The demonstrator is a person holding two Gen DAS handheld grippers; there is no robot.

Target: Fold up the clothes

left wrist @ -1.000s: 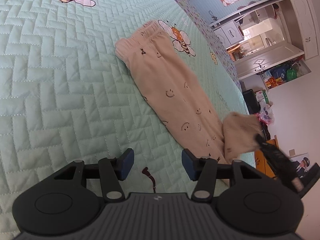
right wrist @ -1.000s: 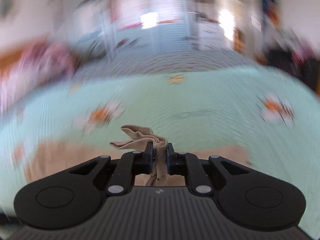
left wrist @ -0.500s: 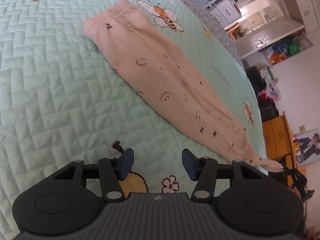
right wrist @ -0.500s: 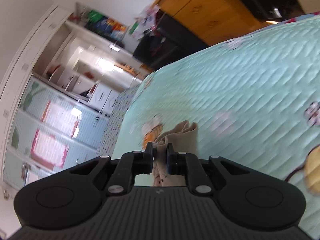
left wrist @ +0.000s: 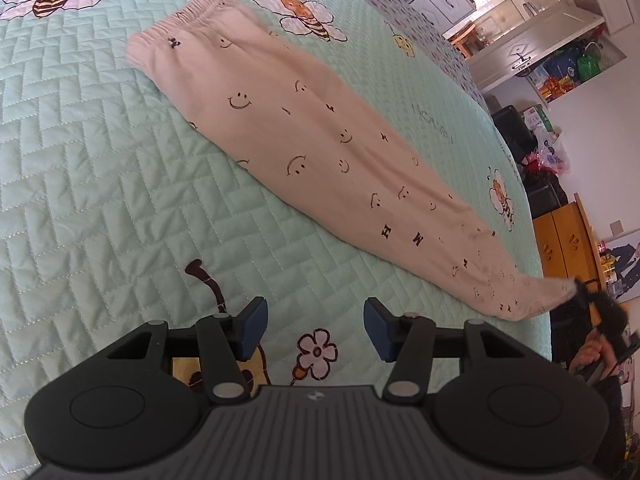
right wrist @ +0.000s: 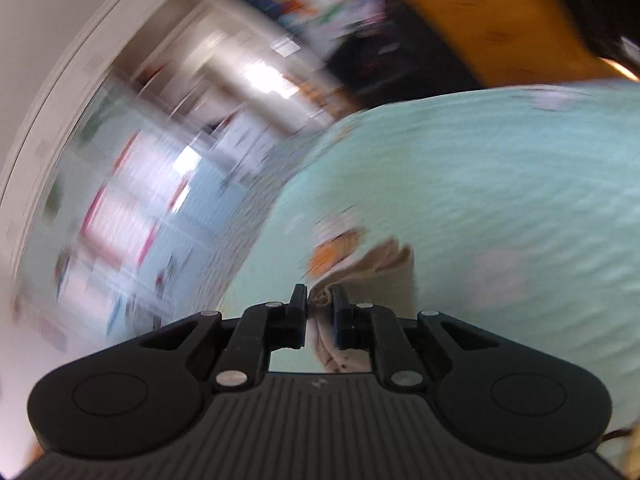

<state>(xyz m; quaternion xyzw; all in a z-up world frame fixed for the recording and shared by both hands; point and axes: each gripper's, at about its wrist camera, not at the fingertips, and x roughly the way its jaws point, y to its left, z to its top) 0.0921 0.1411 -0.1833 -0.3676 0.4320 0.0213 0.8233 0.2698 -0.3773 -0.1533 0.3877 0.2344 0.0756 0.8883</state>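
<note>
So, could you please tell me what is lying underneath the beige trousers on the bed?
The trousers lie stretched out flat on the mint quilted bedspread, partly covering a printed bee near the waistband. Whatever else is printed beneath them is hidden by the fabric.

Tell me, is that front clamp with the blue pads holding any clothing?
No, the left gripper is open and empty over the quilt; the trousers lie beyond it.
</note>
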